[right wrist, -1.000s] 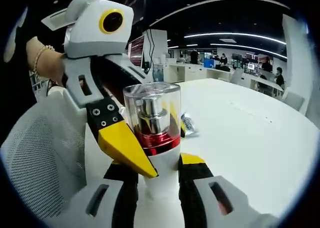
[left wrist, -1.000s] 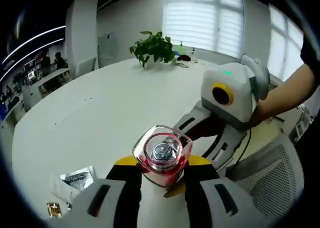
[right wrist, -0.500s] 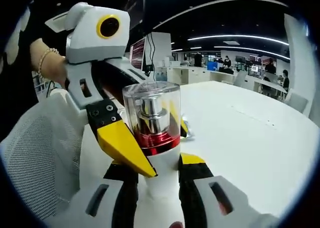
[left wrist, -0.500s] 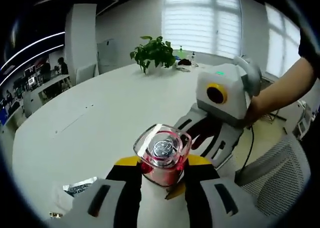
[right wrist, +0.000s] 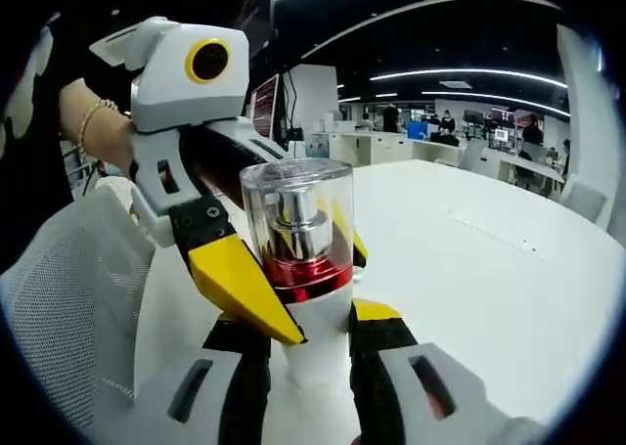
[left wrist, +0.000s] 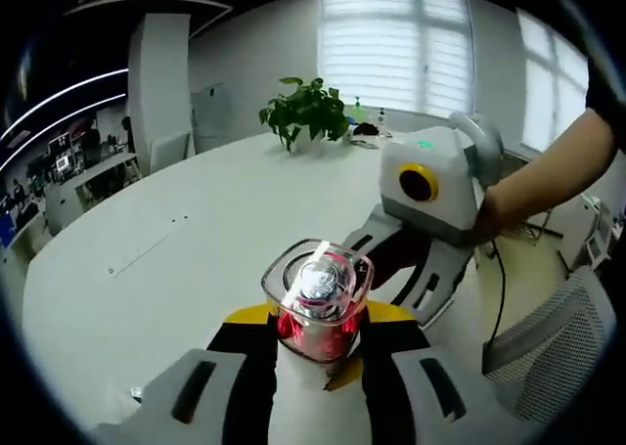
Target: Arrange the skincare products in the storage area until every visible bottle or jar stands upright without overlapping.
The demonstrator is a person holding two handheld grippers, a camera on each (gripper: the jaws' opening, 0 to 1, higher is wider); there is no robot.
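A skincare bottle with a white body, a red collar and a clear square cap is held off the table by both grippers. In the left gripper view I look down on its cap, and my left gripper is shut on it at the collar, yellow tips on either side. The right gripper reaches in from the right to the bottle's lower part. In the right gripper view the bottle stands upright, its white body clamped in my right gripper, with the left gripper pinching the red collar from the left.
A large white table stretches ahead, with a potted plant and small items at its far end. A mesh chair stands to the right, also the mesh chair. A person's arm holds the right gripper.
Both views have drifted a little, and the foil sachet on the table has slid out of sight. The bottle stays clamped in both grippers as before.
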